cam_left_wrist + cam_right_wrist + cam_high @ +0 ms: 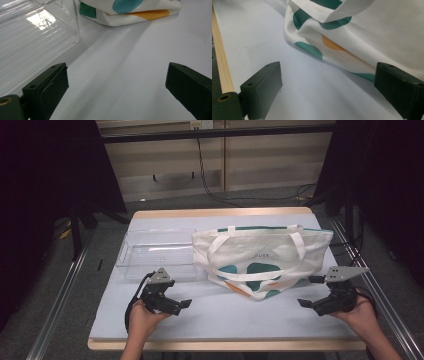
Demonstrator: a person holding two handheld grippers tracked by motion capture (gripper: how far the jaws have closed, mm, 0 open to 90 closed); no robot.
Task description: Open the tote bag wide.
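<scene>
We cannot read the small print on the tote bag (pixel 262 256) in the high view. In the left gripper view the clear tray (pixel 30 40) is cut off at the left edge, and the bag runs past the top of both gripper views.

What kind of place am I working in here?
Probably a lab or data-recording workstation, not a home: the table stands between metal rails, cables trail over the floor behind, and dark curtains flank it. A tote bag and clear bin lie staged.
</scene>
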